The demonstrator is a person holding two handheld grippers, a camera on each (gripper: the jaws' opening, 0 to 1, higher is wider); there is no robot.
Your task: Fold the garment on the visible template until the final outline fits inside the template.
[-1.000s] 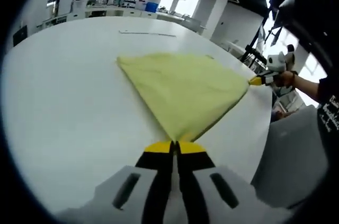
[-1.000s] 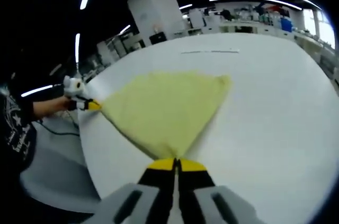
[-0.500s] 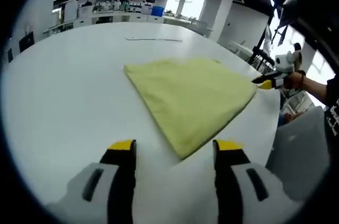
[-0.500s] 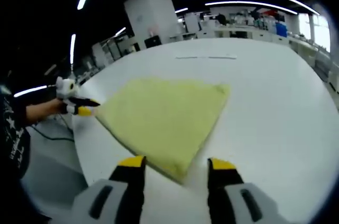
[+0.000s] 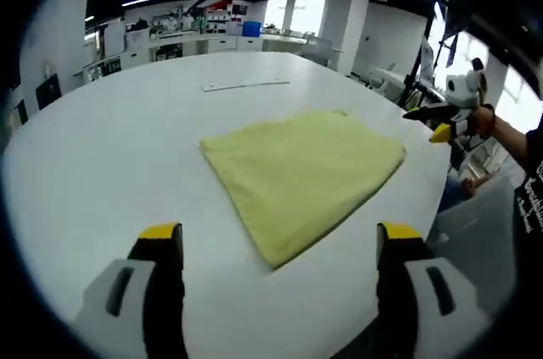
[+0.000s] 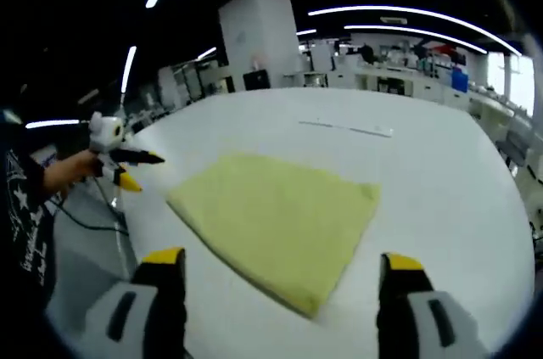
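Note:
A folded yellow garment point(image 5: 299, 172) lies flat on the white table point(image 5: 102, 164), a rough four-sided shape with one corner pointing toward me. My left gripper point(image 5: 280, 244) hangs open above the table, pulled back from that near corner, nothing between its yellow-tipped fingers point(image 5: 161, 233). In the right gripper view the same garment point(image 6: 276, 219) lies ahead, and my right gripper point(image 6: 280, 264) is open and clear of it. The other gripper point(image 5: 443, 121) shows at the table's right edge in the left view, and the other gripper point(image 6: 119, 165) at the left edge in the right view.
A thin pale strip point(image 5: 246, 84) lies on the table beyond the garment, the same strip point(image 6: 346, 127) in the right view. A person's hand point(image 5: 488, 121) and dark sleeve sit past the table edge. Benches and shelves line the room's far side.
Both grippers, shut on the garment's corners a second ago, have opened, let go and drawn back and up. The garment now lies flat on the table.

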